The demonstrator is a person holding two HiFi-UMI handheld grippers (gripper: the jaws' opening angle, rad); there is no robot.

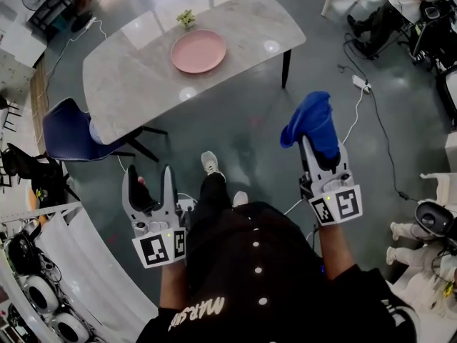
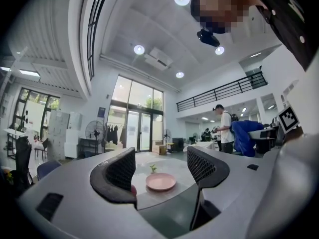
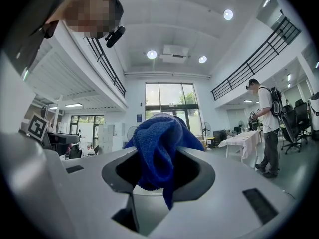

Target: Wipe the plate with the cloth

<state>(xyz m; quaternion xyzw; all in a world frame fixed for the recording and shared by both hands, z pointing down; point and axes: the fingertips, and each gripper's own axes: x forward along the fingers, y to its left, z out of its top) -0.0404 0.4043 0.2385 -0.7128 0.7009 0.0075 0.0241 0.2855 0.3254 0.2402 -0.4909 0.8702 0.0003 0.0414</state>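
Your right gripper [image 3: 158, 173] is clamped on the blue cloth [image 1: 311, 123]. The cloth is bunched between the jaws, with a wad standing above them and a tail hanging below. Your left gripper [image 1: 150, 176] has its jaws spread apart with nothing between them.

The pink plate [image 1: 198, 51] lies on the table [image 1: 128, 77], well ahead of both grippers. It is ahead and slightly right of the left gripper, and ahead and left of the right one. A small plant [image 1: 186, 18] sits just beyond the plate.

Wiping is not yet begun, and neither gripper is over the table.

Handling, as a judgement:
- **Cloth:** it looks soft, limp and light. Press the wad flat so it makes contact, not the jaw tips.
- **Plate:** it looks rigid, light and smooth, and is likely to skate on the polished table. Pinch its near rim with the left gripper to steady it.
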